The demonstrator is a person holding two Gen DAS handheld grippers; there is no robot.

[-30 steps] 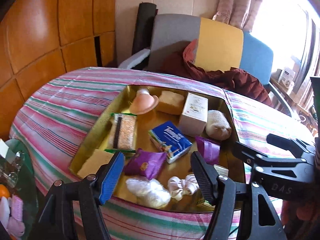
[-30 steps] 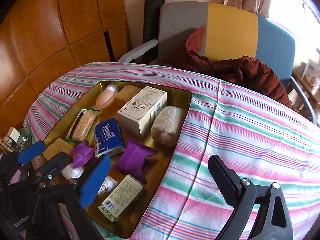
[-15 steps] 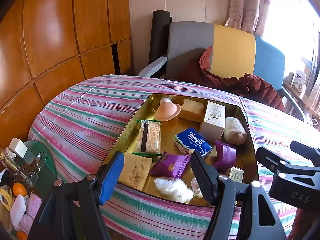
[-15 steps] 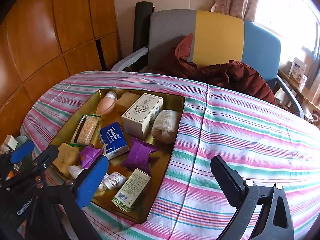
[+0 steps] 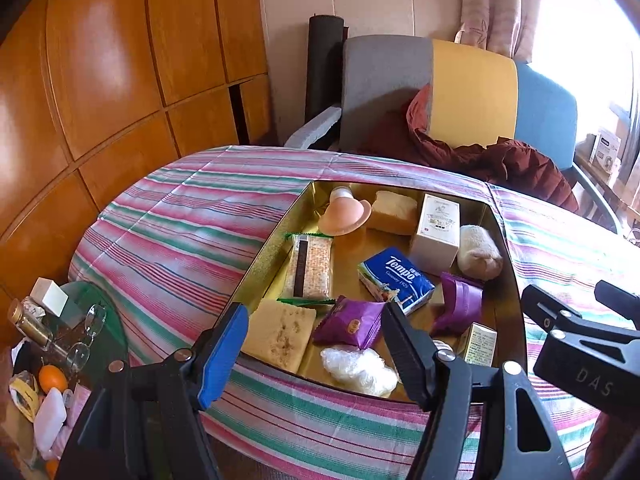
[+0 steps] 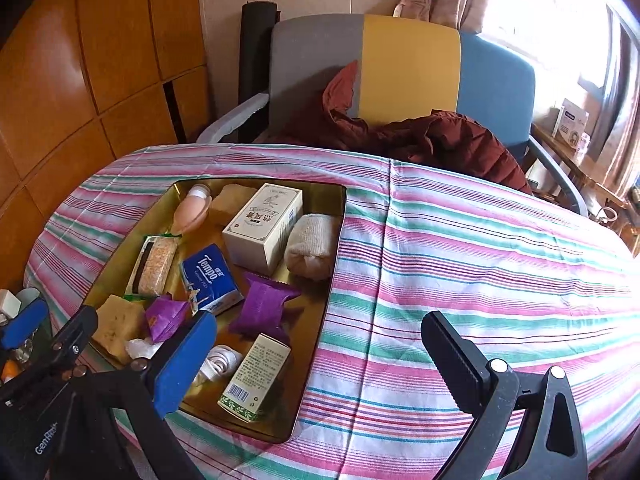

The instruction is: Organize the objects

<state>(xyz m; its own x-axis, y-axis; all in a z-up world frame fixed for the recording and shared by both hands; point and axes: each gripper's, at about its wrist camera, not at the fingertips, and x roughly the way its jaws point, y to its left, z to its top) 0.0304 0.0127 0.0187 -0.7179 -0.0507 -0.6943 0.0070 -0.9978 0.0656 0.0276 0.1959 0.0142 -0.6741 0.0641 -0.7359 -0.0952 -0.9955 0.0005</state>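
A gold tray [image 5: 272,256] [image 6: 120,248] lies on the striped tablecloth. It holds a blue Tempo tissue pack [image 5: 394,278] [image 6: 210,276], a white box [image 5: 436,232] [image 6: 264,228], a rolled towel [image 5: 478,252], a cracker pack [image 5: 310,266], two purple packets [image 5: 352,322] [image 6: 264,304], a yellow sponge [image 5: 280,334], a small green-white box [image 6: 256,376] and a crumpled plastic bag [image 5: 356,368]. My left gripper [image 5: 316,316] hovers open before the tray's near edge. My right gripper [image 6: 316,322] stands wide open over the tray's right rim. Neither holds anything.
A grey, yellow and blue armchair [image 6: 408,64] with a dark red jacket [image 6: 440,140] stands behind the table. Wood panelling runs along the left. A low glass side table [image 5: 80,304] with glasses and an orange [image 5: 52,376] sits at the lower left. Striped cloth [image 6: 480,260] spreads right of the tray.
Both grippers drew back from the tray and tilted up, so the tray looks smaller and farther. The right jaws spread a little wider. Nothing in the tray moved.
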